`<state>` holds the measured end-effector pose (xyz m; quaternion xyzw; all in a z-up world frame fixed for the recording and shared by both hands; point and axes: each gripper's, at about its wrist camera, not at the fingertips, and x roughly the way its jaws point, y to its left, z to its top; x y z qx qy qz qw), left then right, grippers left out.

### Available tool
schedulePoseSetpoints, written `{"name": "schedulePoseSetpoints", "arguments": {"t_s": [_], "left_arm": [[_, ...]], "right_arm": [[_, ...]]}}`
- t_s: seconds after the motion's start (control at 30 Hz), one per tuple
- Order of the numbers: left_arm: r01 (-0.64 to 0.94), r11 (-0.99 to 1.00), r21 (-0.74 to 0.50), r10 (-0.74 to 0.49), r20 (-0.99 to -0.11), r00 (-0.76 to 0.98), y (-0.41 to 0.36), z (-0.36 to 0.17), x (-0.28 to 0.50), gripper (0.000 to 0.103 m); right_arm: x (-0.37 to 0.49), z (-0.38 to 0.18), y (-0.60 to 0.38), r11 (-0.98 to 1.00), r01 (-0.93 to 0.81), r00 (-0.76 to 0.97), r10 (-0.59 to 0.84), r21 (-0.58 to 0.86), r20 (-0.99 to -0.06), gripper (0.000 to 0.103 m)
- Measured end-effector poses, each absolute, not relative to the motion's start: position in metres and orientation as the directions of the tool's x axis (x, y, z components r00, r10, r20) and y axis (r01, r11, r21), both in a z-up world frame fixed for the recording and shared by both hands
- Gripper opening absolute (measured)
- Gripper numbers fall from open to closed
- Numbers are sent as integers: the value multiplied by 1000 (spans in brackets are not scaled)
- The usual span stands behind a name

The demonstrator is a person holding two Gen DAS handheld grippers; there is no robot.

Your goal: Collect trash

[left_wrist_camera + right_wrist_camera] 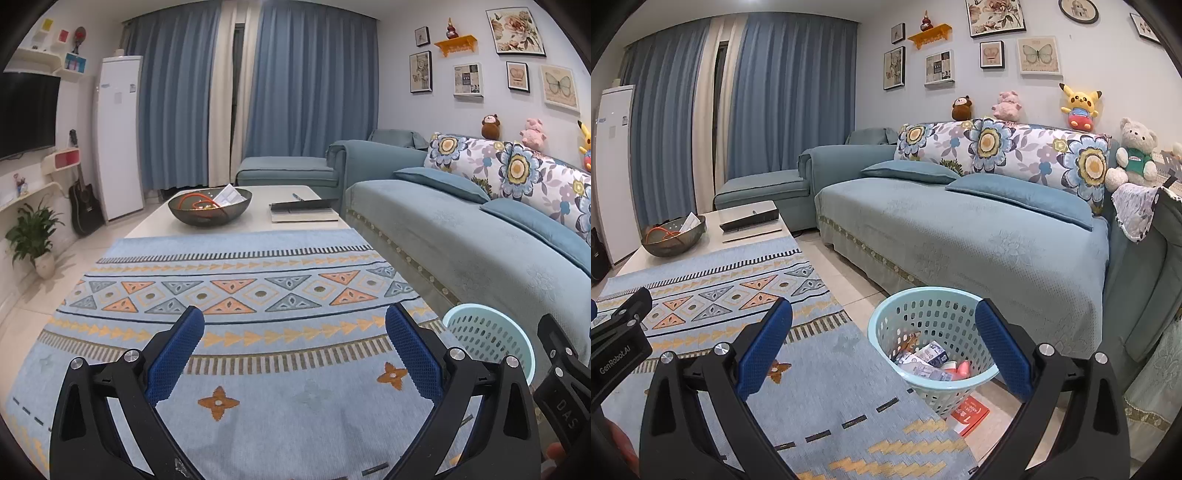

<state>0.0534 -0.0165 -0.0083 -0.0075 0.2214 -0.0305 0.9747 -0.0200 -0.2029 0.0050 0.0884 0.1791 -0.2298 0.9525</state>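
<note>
A pale turquoise perforated basket (pixel 934 306) stands on the floor between the table and the sofa, also seen at the right in the left wrist view as the same basket (pixel 487 332). Inside it lie several pieces of trash (pixel 931 363): small cartons and a pink wrapper. A red and white packet (pixel 969 413) lies on the floor beside the basket's base. My right gripper (pixel 884 319) hangs open above the table edge and the basket, holding nothing. My left gripper (pixel 295 325) is open over the patterned cloth (pixel 229 295), empty.
The cloth covers the near part of a white coffee table (pixel 258 218), which carries a dark bowl (pixel 209 206) with an orange cord and paper, plus a book (pixel 304 210) with a pen. A teal sofa (pixel 960 236) runs along the right. Guitar and plant stand at the left wall.
</note>
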Motion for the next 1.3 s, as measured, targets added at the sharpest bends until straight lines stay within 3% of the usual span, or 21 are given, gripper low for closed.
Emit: {"name": "schedulePoseSetpoints", "arguments": {"t_s": [1.3], "left_arm": [[58, 998, -37, -69, -433, 899, -17, -6, 53, 95]], "right_arm": [[-18, 0, -205, 878, 469, 827, -400, 92, -395, 95]]}}
